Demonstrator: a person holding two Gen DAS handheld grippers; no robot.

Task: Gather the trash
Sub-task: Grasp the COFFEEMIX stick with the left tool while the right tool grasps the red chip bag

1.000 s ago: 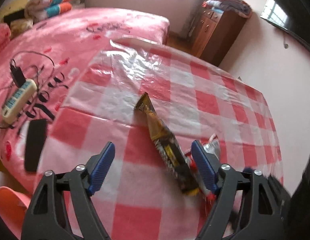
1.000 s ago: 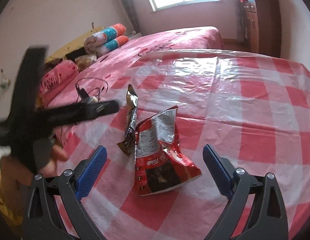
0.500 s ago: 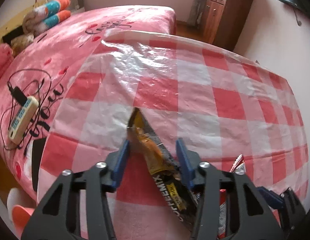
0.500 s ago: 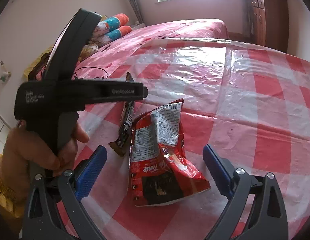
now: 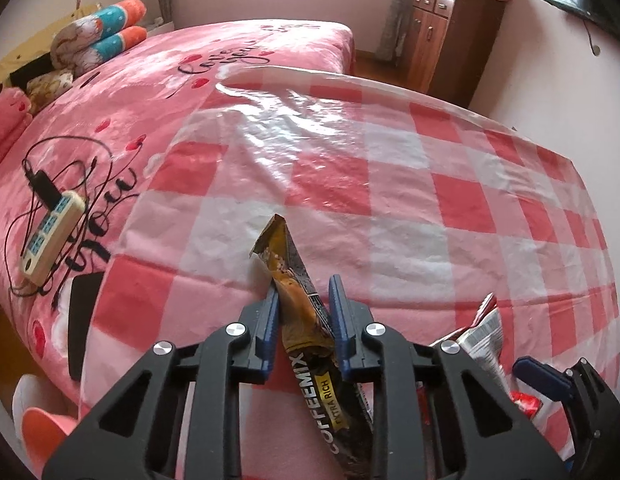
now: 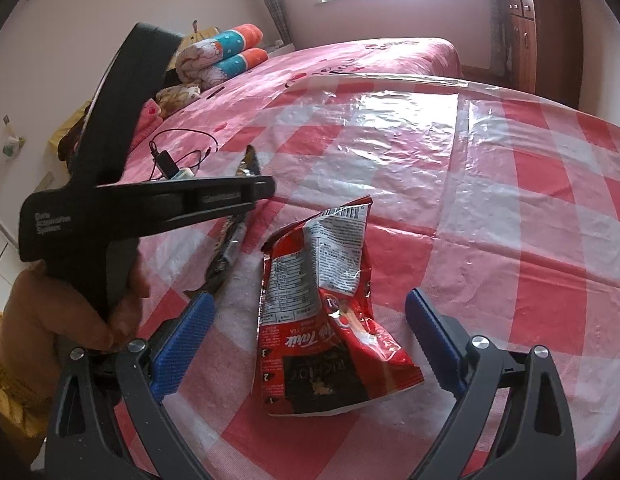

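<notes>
A long brown-and-gold coffee mix sachet [image 5: 293, 280] lies on the red-and-white checked tablecloth [image 5: 390, 184]. My left gripper [image 5: 301, 300] is shut on the sachet around its middle; the sachet's torn end sticks out ahead of the fingers. The sachet also shows in the right wrist view [image 6: 229, 248], partly hidden by the left gripper's body. A crumpled red snack bag [image 6: 330, 312] lies flat between the open fingers of my right gripper [image 6: 310, 316], which hovers over it. The bag's edge shows at the right in the left wrist view [image 5: 482, 336].
The table stands against a pink bed [image 5: 229, 60]. A power strip with cables [image 5: 49, 220] and a black flat object [image 5: 83, 320] lie on the bed by the table's left edge. A wooden dresser [image 5: 450, 40] stands at the back right.
My left gripper moved forward over the sachet and closed from wide open to shut on it. My right gripper stayed open and moved slightly closer over the red bag.
</notes>
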